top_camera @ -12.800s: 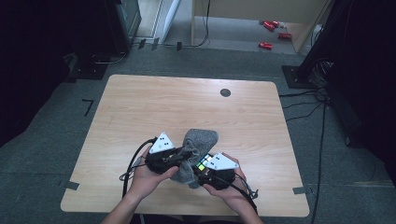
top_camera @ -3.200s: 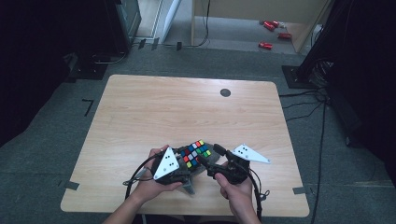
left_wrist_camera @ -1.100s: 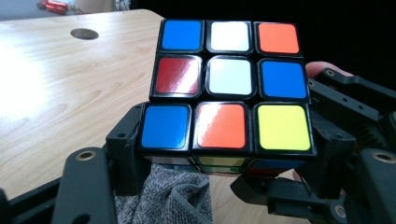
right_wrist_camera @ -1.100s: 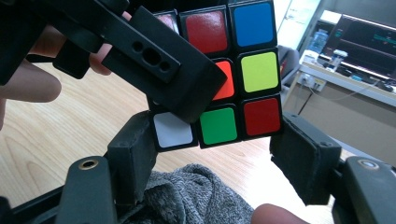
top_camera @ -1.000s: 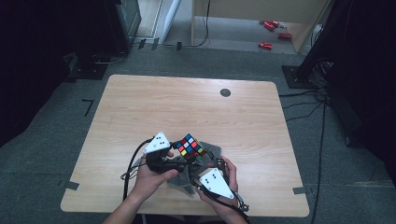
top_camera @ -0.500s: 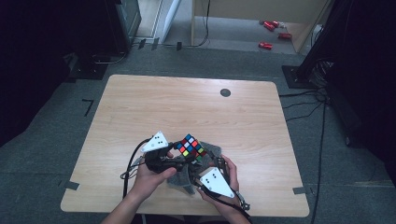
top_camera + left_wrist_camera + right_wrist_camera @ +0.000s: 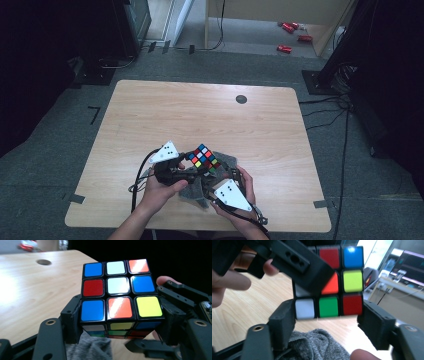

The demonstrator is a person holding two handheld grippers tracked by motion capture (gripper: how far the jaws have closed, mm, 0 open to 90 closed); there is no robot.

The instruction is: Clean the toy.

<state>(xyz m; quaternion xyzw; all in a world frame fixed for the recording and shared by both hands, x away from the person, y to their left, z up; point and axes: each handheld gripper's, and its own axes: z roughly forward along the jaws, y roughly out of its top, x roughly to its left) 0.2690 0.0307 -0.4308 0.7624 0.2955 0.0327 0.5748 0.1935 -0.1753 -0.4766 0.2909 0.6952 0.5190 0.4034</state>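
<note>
**Cube held up between both my grippers, near edge of the table**

I've got the puzzle cube (image 7: 204, 158) lifted just above the grey cloth (image 7: 196, 189), close to my side of the wooden table (image 7: 210, 115). My left gripper (image 7: 192, 169) comes in from the left, its black jaws clamped on the bottom layer of the cube. Along that gripper's own view the cube (image 7: 120, 296) sits square in front of me, each pad pressed flat against one side of the lowest row, with blue, white and orange across the top row, red, white, blue in the middle, and blue, orange, yellow at the bottom. The grey cloth (image 7: 90, 350) bunches right under it.

My right gripper (image 7: 216, 176) is in from the near right, its grey plate pointing back toward me. Its jaws have just been opening. In its own view the cube (image 7: 337, 287) is between them: the left pad sits against the white corner tile, while the right pad stands just off the red one, a thin gap showing, so that grip is loosened rather than biting. The left gripper's jaw (image 7: 297, 263) crosses diagonally over the cube's upper left there, with my fingers (image 7: 229, 286) behind it.

Far across the table, a dark round hole (image 7: 241, 99) sits near the back edge, well apart from all this.
</note>
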